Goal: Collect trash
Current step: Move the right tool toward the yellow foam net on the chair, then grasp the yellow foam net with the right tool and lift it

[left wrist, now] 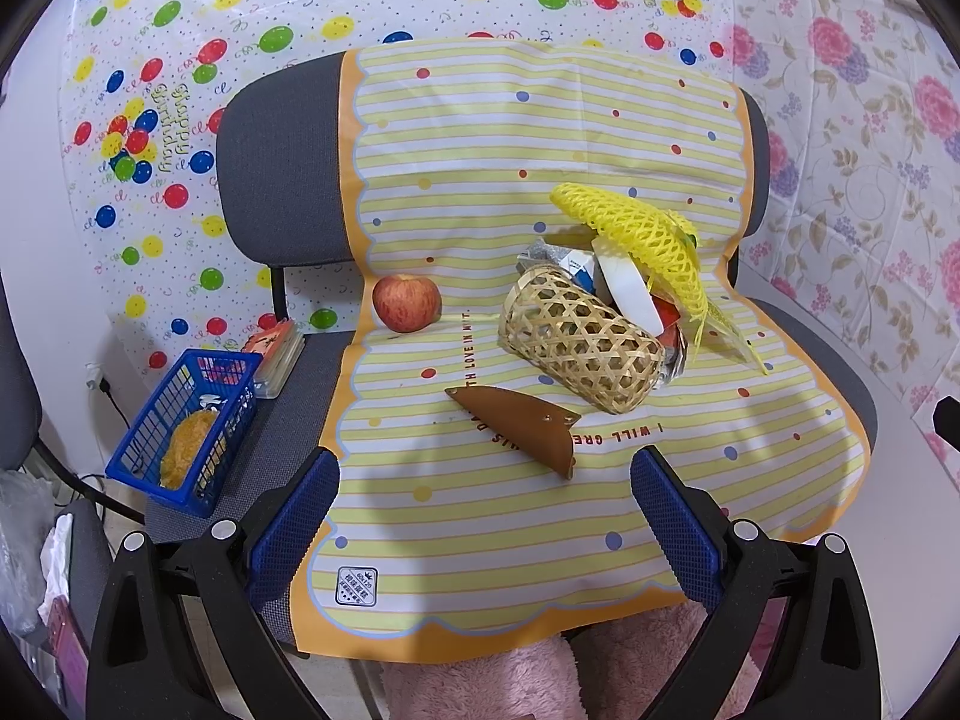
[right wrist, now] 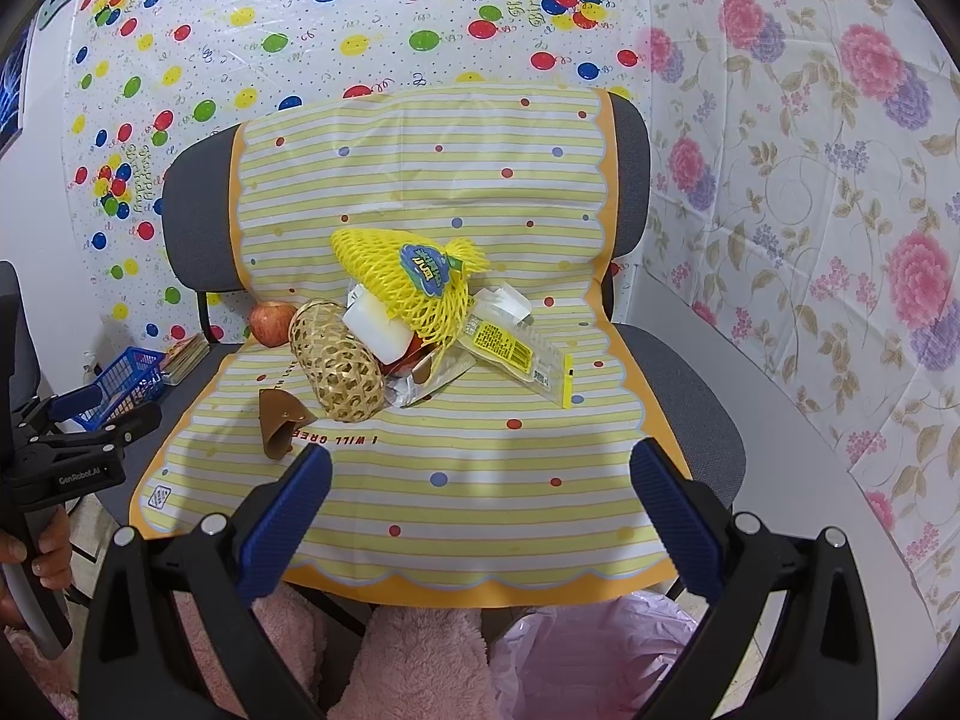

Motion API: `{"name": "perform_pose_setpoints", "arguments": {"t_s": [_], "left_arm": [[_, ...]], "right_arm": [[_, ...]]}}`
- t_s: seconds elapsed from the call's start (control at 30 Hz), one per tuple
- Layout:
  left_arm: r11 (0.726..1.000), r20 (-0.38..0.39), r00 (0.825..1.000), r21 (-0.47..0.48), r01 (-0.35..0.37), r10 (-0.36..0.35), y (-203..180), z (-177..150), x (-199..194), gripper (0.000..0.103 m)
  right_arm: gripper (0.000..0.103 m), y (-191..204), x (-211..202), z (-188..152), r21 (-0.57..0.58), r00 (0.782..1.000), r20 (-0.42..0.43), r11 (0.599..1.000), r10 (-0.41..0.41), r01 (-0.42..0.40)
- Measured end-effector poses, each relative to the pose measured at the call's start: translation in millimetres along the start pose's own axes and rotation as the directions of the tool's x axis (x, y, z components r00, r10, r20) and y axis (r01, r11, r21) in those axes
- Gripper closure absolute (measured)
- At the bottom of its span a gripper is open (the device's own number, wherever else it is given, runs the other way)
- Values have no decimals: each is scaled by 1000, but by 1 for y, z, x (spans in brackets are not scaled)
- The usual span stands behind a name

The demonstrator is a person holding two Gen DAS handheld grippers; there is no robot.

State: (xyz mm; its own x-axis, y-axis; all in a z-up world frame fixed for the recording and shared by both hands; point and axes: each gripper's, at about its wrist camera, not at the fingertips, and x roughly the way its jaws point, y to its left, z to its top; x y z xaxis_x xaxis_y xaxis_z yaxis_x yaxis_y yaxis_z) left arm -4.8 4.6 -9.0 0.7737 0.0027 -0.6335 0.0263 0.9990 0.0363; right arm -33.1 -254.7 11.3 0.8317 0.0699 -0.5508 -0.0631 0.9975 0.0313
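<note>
Nothing is held yet: the left gripper [left wrist: 485, 501] and the right gripper [right wrist: 480, 495] both hang with jaws spread wide and empty over the front of the chair seat [right wrist: 696, 372]. The trash is heaped mid-seat on the striped yellow mat [right wrist: 480, 468]: a woven bamboo basket [right wrist: 336, 363] lies tipped on its side, with a yellow foam fruit net [right wrist: 402, 282], a white block [right wrist: 378, 327] and a clear yellow-labelled wrapper [right wrist: 510, 354] spilling from its mouth. A pink bag [right wrist: 594, 660] (probably the trash bag) is seen below the seat edge near the right gripper. The loose wrapper is best taken first, pinched at an edge. The net should be gripped well into the mesh so it isn't snagged. The apple [left wrist: 407, 303] and brown leather pouch [left wrist: 528, 426] are probably left alone.
</note>
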Motion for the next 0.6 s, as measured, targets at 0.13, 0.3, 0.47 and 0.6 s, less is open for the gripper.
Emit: {"name": "perform_pose_setpoints", "arguments": {"t_s": [0.13, 0.3, 0.47, 0.6], "left_arm": [[1000, -14, 1000, 3, -20, 20, -1, 4, 12, 7], [999, -62, 998, -19, -30, 29, 5, 1, 36, 7], [997, 0, 1000, -75, 12, -12, 13, 6, 56, 8], [997, 19, 1000, -72, -6, 8, 20, 15, 69, 8]], "right_arm": [[6, -2, 11, -4, 77, 996, 67, 995, 57, -62], [6, 7, 27, 10, 57, 989, 140, 996, 56, -65], [6, 17, 59, 35, 12, 988, 110, 993, 113, -115], [6, 31, 87, 53, 5, 987, 54, 988, 151, -151]]}}
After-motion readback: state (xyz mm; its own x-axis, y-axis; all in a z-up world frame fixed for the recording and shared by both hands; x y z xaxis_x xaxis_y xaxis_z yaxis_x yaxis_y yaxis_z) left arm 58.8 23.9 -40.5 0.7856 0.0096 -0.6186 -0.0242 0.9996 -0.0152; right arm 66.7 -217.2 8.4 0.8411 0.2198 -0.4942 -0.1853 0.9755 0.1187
